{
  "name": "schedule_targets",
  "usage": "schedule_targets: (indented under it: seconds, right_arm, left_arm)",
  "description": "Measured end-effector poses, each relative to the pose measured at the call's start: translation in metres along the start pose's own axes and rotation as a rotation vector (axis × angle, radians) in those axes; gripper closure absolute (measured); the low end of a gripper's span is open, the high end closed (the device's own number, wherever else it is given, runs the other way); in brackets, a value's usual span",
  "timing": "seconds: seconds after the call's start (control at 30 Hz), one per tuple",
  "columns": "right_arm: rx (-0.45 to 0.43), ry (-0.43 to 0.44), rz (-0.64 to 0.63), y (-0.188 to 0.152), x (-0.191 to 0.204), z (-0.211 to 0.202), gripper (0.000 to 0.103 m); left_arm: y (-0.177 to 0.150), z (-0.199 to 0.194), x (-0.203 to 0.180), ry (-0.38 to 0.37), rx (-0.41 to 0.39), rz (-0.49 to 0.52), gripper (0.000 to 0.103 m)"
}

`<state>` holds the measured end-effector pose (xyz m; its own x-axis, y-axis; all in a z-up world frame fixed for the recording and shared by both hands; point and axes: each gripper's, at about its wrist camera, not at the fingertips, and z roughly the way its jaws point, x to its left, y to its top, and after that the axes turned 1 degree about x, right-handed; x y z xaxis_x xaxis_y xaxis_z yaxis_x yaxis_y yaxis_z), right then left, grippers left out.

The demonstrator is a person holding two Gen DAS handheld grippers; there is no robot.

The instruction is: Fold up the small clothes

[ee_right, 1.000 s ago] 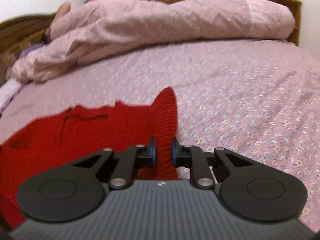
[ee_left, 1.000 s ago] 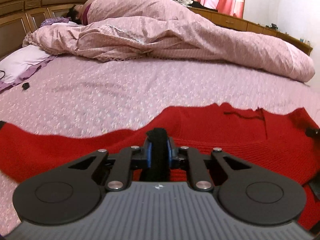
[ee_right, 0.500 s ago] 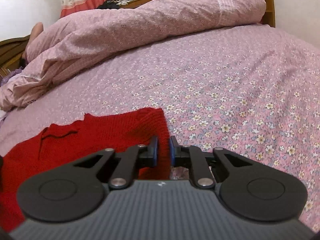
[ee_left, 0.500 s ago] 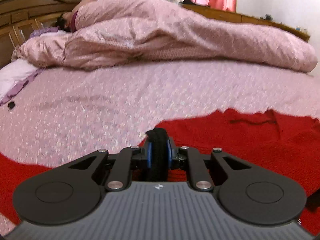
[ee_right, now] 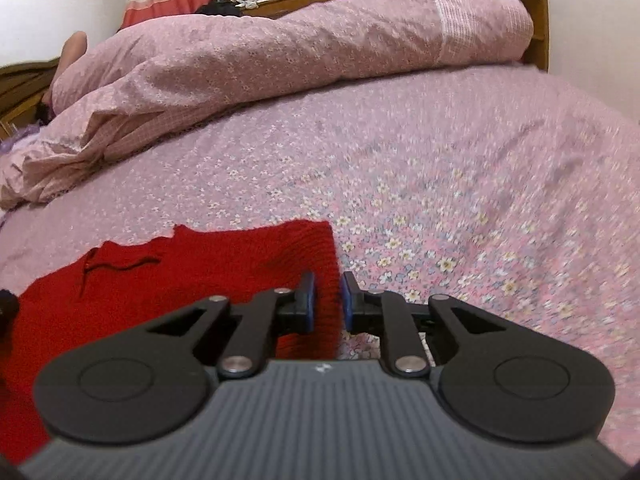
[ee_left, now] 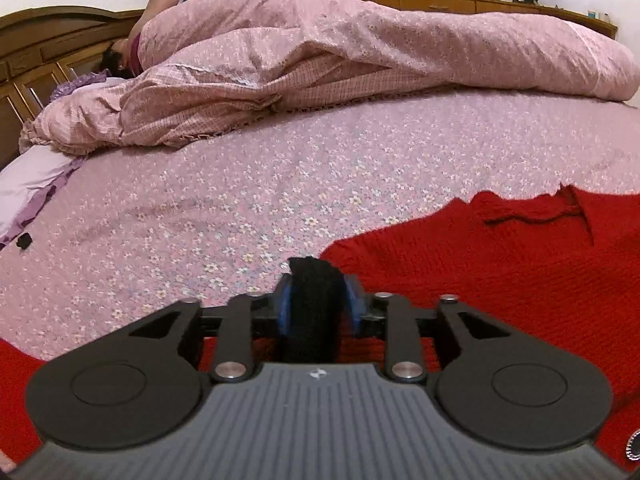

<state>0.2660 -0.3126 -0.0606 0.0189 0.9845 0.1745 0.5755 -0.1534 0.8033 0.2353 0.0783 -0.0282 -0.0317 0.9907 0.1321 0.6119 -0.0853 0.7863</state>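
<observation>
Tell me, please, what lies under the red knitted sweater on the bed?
The red knitted sweater lies spread on the pink floral bedsheet, which shows all around its edges. Whatever sits directly beneath the knit is covered and cannot be seen.

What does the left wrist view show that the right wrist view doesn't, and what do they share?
Only the left wrist view: the left gripper, jaws opening with a black fabric piece between them, a lilac pillow and a small black object on the sheet.

Only the right wrist view: the right gripper shut on the red sweater's right edge, and the bare floral sheet stretching right of it.

Both: the red sweater lying on the sheet, its neckline away from the cameras, and the rumpled pink quilt behind.
</observation>
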Motion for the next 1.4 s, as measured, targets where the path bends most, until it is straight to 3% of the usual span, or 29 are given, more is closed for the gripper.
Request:
schedule_targets:
  seconds: [0.17,0.27,0.33,0.47,0.57,0.67,0.93,1.03,1.3,1.4]
  right_arm:
    - [-0.027,0.030,-0.072,0.000,0.023,-0.036,0.082]
    - [-0.019,0.073,-0.080,-0.008,0.034,-0.049,0.067]
    - [-0.005,0.096,-0.088,-0.015,0.041,-0.055,0.066]
    - [0.043,0.111,-0.098,-0.030,0.053,-0.062,0.065]
    - [0.060,0.122,-0.090,-0.038,0.059,-0.068,0.054]
    - [0.072,0.129,-0.071,-0.045,0.060,-0.077,0.052]
    - [0.111,0.108,-0.056,-0.064,0.060,-0.094,0.052]
    - [0.140,0.100,-0.046,-0.073,0.061,-0.095,0.052]
    - [0.192,0.079,-0.015,-0.091,0.067,-0.085,0.051]
    - [0.194,0.073,-0.019,-0.092,0.068,-0.084,0.051]
  left_arm:
    - [0.003,-0.025,0.023,0.012,-0.015,-0.063,0.042]
    - [-0.001,-0.045,0.039,0.051,-0.027,-0.075,0.035]
    - [-0.006,-0.057,0.052,0.083,-0.023,-0.080,0.032]
    - [-0.021,-0.079,0.082,0.149,-0.005,-0.137,0.028]
    - [-0.037,-0.092,0.107,0.193,0.017,-0.205,0.026]
    - [-0.054,-0.103,0.133,0.268,0.032,-0.276,0.026]
    - [-0.101,-0.115,0.209,0.380,0.074,-0.570,0.026]
    - [-0.112,-0.113,0.225,0.383,0.080,-0.627,0.026]
    - [-0.130,-0.093,0.242,0.299,0.089,-0.725,0.026]
    - [-0.132,-0.088,0.245,0.284,0.055,-0.746,0.026]
